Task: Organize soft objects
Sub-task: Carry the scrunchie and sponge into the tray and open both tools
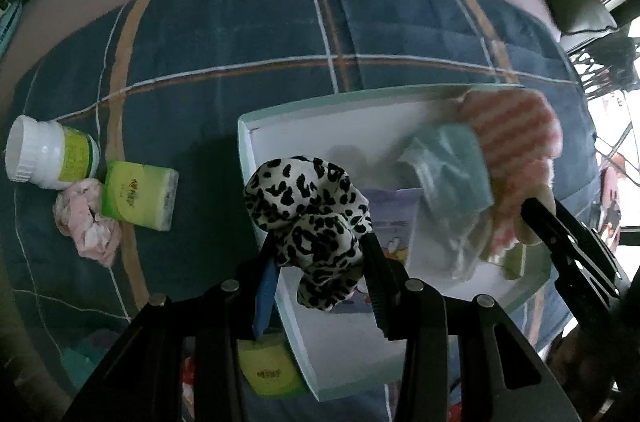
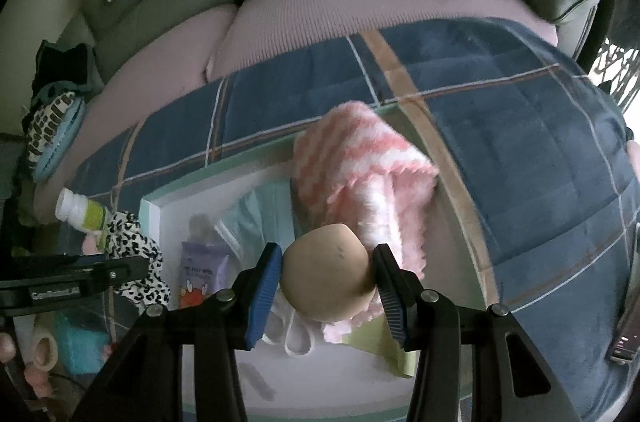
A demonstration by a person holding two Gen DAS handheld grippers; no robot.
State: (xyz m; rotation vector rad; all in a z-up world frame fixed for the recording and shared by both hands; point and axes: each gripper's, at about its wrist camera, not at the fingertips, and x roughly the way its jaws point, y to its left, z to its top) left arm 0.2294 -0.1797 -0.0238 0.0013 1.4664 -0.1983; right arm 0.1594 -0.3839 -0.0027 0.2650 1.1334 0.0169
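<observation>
Both jaws are gripping: left gripper is holding a scrunchie over the tray; only the right gripper view is showing its ball, the striped cloth blurring.

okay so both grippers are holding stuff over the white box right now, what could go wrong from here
1. The left gripper pinches only part of the leopard scrunchie near the box's left wall; released there, it may fall outside onto the blanket.
2. The right gripper holds a smooth beige ball; it could squirt out of the fingers or roll once dropped.
3. The pink striped cloth drapes over the box's far rim and might slide out.
</observation>
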